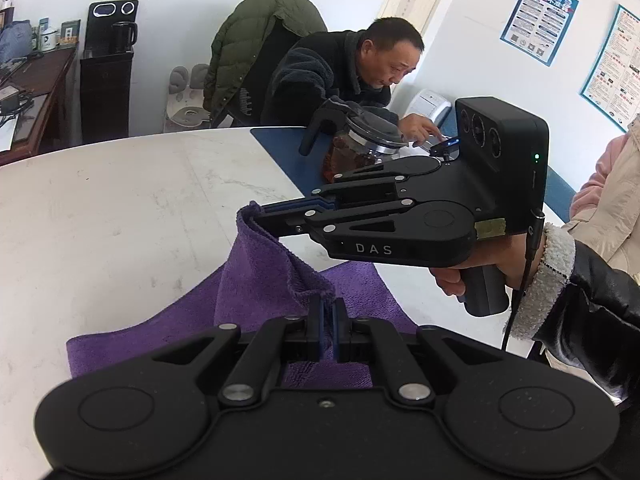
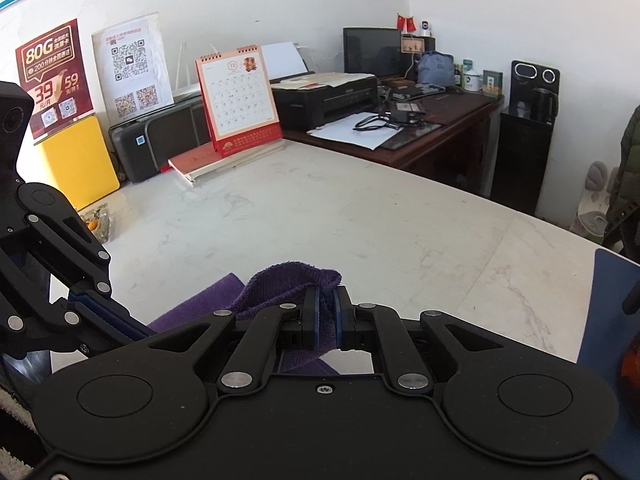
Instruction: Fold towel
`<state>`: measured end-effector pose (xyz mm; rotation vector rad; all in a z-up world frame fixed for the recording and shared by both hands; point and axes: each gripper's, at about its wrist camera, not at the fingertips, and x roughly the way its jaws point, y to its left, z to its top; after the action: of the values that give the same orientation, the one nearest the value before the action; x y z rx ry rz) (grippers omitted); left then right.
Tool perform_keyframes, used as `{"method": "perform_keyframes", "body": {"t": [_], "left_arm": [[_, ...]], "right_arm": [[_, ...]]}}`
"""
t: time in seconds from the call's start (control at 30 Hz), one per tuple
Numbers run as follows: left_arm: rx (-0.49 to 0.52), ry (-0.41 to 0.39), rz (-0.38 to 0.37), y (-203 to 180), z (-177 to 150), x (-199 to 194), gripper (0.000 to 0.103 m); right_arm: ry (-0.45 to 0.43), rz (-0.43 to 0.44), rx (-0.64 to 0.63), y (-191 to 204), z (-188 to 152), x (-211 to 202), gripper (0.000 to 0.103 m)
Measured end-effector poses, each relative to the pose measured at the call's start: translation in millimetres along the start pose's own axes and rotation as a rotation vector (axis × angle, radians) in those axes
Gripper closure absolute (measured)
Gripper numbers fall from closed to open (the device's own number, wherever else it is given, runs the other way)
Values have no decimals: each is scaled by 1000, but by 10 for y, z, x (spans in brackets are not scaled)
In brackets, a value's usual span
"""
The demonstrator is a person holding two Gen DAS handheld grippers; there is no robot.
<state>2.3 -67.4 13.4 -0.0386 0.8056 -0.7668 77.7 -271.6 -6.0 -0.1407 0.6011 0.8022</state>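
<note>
Two grippers pinch the purple towel (image 1: pixel 256 280): your left gripper (image 1: pixel 328 316) and right gripper (image 1: pixel 260 216) each clamp a raised edge. The rest lies on the white tabletop (image 1: pixel 120 208).

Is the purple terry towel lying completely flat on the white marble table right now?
No: the left gripper and right gripper each pinch an edge of the purple terry towel, lifting it off the white marble table.

Purple terry towel (image 1: pixel 256 280), part flat on white table (image 1: pixel 120 208), one edge lifted off table into sagging ridge, pinched at both ends.
</note>
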Motion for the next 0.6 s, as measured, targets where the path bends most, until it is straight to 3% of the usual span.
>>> {"method": "perform_keyframes", "body": {"t": [0.6], "left_arm": [[69, 65, -145, -259, 247, 419, 99]], "right_arm": [[-41, -51, 71, -293, -154, -482, 96]]}}
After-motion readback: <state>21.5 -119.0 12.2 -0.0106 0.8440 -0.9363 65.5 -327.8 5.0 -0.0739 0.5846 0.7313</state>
